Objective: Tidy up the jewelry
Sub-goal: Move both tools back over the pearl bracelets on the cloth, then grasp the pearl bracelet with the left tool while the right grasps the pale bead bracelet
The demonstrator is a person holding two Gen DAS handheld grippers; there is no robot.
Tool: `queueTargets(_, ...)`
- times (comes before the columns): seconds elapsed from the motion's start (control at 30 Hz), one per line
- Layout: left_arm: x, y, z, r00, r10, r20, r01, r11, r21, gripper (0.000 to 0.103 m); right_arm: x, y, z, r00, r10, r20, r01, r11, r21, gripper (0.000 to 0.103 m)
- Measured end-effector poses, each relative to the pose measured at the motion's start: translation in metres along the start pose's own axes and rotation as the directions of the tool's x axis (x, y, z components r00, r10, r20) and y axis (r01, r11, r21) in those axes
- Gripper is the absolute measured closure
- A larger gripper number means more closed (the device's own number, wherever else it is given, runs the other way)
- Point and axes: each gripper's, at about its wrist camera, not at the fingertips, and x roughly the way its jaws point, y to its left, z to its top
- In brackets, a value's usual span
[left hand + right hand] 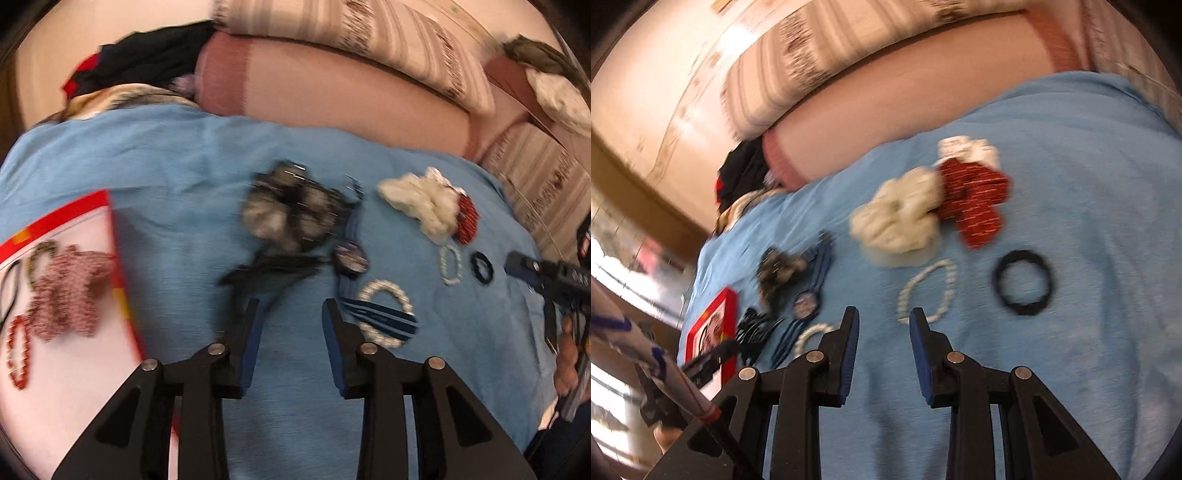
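Home bedroom or living room, going by the soft furnishings: a blue cloth (pixel 177 177) is spread over a bed or sofa, with a pink bolster cushion (pixel 332 99) just behind it and a striped beige pillow (pixel 351 33) stacked on that. Crumpled dark clothing (pixel 147 55) sits at the cloth's far left corner, with a cream wall (pixel 657 85) behind. Scrunchies, bead bracelets and a black hair tie (pixel 1023 282) lie loose on the cloth, so it's personal clutter, not a workbench.
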Motion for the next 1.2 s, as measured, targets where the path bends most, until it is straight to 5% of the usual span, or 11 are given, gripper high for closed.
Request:
queueTargets(0.17,0.016,-0.033,-0.008,0.993,-0.09,-0.072,0.096,0.991,0.089,0.069,-0.006,-0.03,0.007,0.999,-0.033,-0.006,0.033,0.996,0.08,0.072)
queueTargets(0.3,0.019,-0.072,-0.026,0.977,-0.176,-0.118,0.199,0.956,0.216,0.062,-0.013,-0.044,0.01,0.998,-0.065,0.005,0.064,0.992,0.108,0.072)
queueTargets(0.37,0.026,-0.088,-0.036,0.98,-0.151,-0.125,0.18,0.946,0.269,0.054,-0.014,-0.048,0.012,0.998,-0.069,0.01,0.067,0.991,0.12,0.071)
queueTargets(0.47,0.044,-0.093,-0.038,0.992,-0.026,-0.12,0.057,0.963,0.264,0.047,-0.018,-0.054,0.013,0.999,-0.051,0.018,0.048,0.988,0.147,0.071)
queueTargets(0.63,0.062,-0.079,-0.025,0.994,-0.019,-0.104,0.036,0.986,0.164,0.03,-0.025,-0.06,0.015,0.998,-0.054,0.033,0.048,0.987,0.15,0.069)
queueTargets(0.83,0.088,-0.101,-0.01,0.993,0.091,-0.081,-0.072,0.974,0.213,0.023,-0.018,-0.06,0.015,0.999,-0.03,0.014,0.027,0.988,0.151,0.069)
queueTargets(0.9,0.09,-0.105,-0.009,0.989,0.128,-0.074,-0.11,0.969,0.219,0.034,-0.016,-0.057,0.015,1.0,-0.026,0.009,0.025,0.99,0.142,0.069)
queueTargets(1.0,0.08,-0.096,-0.008,0.991,0.114,-0.068,-0.1,0.979,0.178,0.082,-0.011,-0.052,0.015,1.0,-0.017,-0.002,0.017,0.992,0.124,0.069)
queueTargets(1.2,0.063,-0.081,-0.016,0.993,0.044,-0.114,-0.034,0.996,0.087,0.085,-0.005,-0.041,0.011,1.0,0.003,-0.018,-0.001,0.996,0.09,0.069)
